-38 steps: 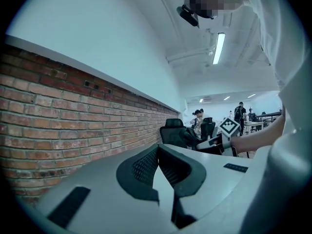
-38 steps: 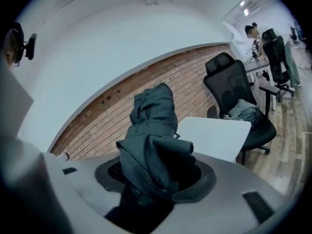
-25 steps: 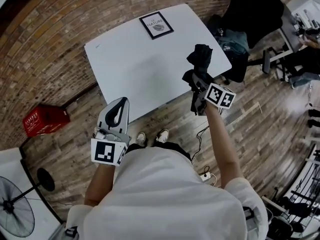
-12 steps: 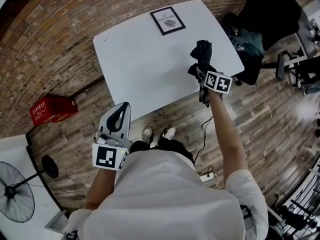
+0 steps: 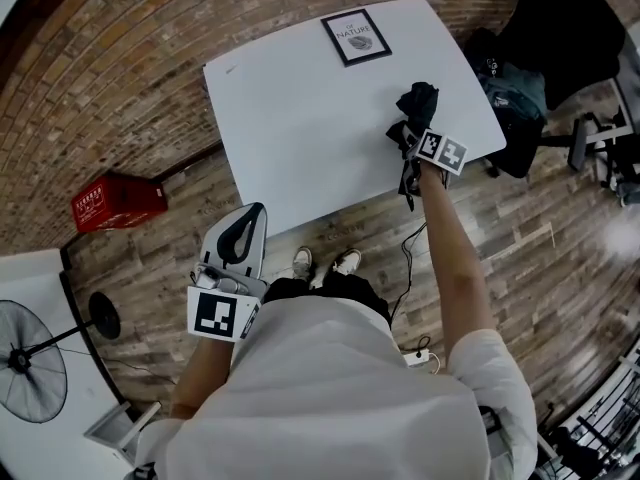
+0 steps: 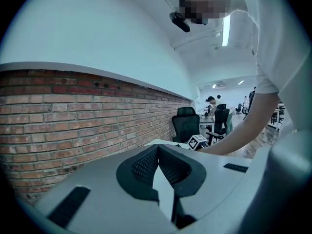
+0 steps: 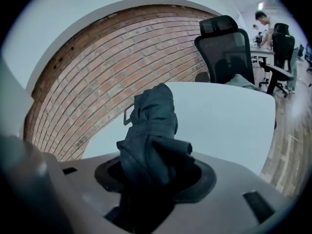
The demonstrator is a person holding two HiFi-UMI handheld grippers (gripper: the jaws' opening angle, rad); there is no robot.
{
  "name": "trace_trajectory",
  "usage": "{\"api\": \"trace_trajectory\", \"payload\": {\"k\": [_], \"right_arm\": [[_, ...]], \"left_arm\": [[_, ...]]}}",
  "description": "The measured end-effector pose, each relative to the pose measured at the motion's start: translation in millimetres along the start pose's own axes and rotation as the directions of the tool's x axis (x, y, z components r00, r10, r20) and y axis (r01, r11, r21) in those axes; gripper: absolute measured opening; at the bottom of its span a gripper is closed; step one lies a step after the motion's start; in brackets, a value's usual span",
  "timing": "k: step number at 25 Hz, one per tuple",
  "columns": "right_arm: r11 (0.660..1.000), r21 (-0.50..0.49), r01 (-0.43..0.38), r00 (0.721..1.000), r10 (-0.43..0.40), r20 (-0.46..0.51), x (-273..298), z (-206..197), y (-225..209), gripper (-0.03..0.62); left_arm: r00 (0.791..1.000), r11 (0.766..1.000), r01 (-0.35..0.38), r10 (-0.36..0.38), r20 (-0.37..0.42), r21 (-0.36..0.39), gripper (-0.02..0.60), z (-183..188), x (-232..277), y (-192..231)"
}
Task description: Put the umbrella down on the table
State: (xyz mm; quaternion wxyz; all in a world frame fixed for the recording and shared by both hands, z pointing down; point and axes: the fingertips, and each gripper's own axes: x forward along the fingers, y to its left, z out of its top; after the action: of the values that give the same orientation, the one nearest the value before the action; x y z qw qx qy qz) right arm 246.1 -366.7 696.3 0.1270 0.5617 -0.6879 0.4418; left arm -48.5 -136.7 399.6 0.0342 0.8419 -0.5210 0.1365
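A dark folded umbrella [image 5: 416, 102] sticks out ahead of my right gripper [image 5: 410, 140], which is shut on its lower part. In the right gripper view the umbrella's crumpled fabric [image 7: 151, 126] fills the space between the jaws of the right gripper [image 7: 153, 172]. It hangs over the near right part of the white table [image 5: 300, 118]; I cannot tell whether it touches the top. My left gripper [image 5: 240, 236] is held close to my body over the wooden floor. Its jaw tips meet, shut on nothing, as the left gripper [image 6: 157, 149] shows in its own view.
A framed print [image 5: 355, 36] lies at the table's far edge. Right of the table are a black office chair [image 5: 570, 28] and a bag [image 5: 515, 88]. A red crate [image 5: 118, 201] and a fan [image 5: 30, 363] stand on the floor at left. A cable [image 5: 412, 258] trails down by my feet.
My right gripper has come down with the umbrella toward the table's near right part. The left gripper has stayed about where it was.
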Motion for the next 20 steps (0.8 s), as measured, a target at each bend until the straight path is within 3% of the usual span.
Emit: {"api": "trace_trajectory", "payload": {"k": [8,20], "right_arm": [[0.983,-0.168,0.073,0.996,-0.08,-0.034,24.8,13.1,-1.6,0.236],[0.973,-0.187,0.138,0.99,-0.141,-0.004,36.9,-1.5,-12.8,0.257]], "left_arm": [[0.998,0.999,-0.045,0.045,-0.038,0.001,0.023,-8.0,-12.6,7.3],[0.992,0.994,-0.113,0.113,-0.065,-0.008,0.023,-15.2,-33.2,22.3]]}}
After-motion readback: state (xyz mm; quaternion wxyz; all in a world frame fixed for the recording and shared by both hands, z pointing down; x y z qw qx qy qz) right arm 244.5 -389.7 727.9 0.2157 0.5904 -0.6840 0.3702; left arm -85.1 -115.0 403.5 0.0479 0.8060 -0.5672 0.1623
